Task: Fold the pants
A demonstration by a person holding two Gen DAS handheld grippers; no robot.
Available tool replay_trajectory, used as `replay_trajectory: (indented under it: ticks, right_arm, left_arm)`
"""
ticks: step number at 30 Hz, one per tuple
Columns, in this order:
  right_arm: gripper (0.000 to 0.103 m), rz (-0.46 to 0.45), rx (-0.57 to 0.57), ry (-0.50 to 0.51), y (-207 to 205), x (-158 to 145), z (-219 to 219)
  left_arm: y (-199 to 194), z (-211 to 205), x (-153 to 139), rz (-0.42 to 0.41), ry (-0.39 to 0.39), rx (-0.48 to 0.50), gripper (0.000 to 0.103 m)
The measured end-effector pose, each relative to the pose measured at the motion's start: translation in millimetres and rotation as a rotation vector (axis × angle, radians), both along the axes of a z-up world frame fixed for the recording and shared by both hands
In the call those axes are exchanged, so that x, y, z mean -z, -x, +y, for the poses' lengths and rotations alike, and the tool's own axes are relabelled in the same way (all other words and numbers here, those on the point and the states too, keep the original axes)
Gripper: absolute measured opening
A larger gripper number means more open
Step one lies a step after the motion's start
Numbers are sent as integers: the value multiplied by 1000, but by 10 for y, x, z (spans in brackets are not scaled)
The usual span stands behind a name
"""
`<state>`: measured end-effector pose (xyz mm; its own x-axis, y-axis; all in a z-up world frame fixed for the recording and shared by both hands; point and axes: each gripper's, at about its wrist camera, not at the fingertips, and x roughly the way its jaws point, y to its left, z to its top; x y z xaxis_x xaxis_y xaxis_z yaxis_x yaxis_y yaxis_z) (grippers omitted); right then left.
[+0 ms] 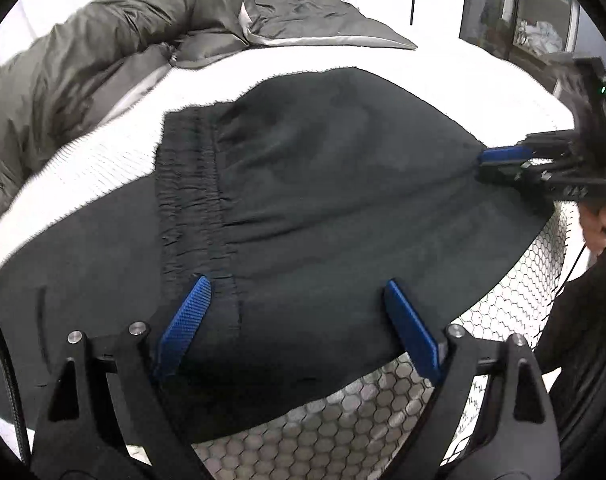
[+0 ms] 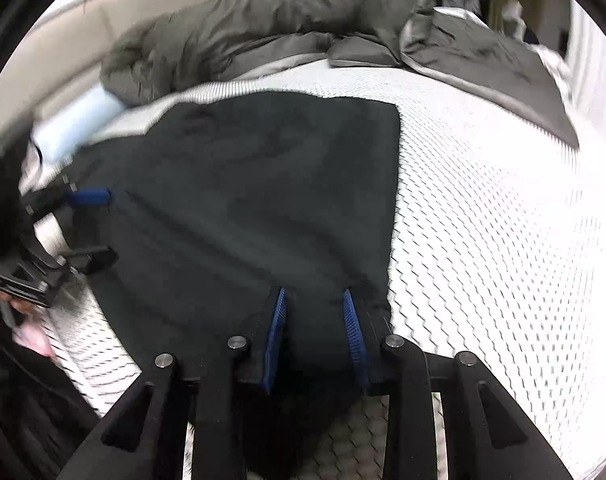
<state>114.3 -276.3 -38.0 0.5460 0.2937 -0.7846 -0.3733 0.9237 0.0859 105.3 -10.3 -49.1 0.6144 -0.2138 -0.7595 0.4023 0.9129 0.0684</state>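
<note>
Black pants (image 1: 303,200) lie partly folded on a white mattress (image 1: 423,68), with the elastic waistband (image 1: 191,184) lying across the leg fabric. My left gripper (image 1: 299,312) is open, its blue pads wide apart over the near edge of the pants. My right gripper (image 2: 315,328) is shut on a bunched edge of the pants (image 2: 263,200); in the left wrist view it (image 1: 491,162) pinches the right corner, with the cloth pulled taut. The left gripper shows open at the left of the right wrist view (image 2: 93,224).
A grey duvet (image 1: 115,36) is heaped along the far side of the bed. The mattress's honeycomb side (image 1: 343,420) drops off at the near edge. A wardrobe with shelves (image 1: 523,12) stands at the back right. A light-blue pillow (image 2: 79,120) lies at the left.
</note>
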Motion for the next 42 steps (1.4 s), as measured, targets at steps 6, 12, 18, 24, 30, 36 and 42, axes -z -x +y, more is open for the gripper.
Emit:
replay_trajectory:
  ticks: [6,12,18,24,30,36,42]
  right_arm:
    - [64,-136,-43,-6,-75,-289,346]
    - [56,-38,-164,114,-433,-106,941]
    - [55,39,-109,232,-526,160,839]
    - [55,30,-14,178,-552,92,375]
    - [55,-8,-29,-20,-515,-246,271]
    - [55,52,-99,-22,-891,-103,654]
    - [54,102,-154,162,-1026,271,886]
  left_arm:
    - [-70,117,-427,-88,128,-13,91]
    - [-632,-76,-209,56,109,38,90]
    - [-735,47,69,52,-17,41,90]
    - [-739,423,-27,106,85,-52,91]
    - [-594,343,-510,-58,109,-30,91]
    - [-1077,-82,-340,1,43,47,67]
    - [-1330,-29,-16,141,69,68,31]
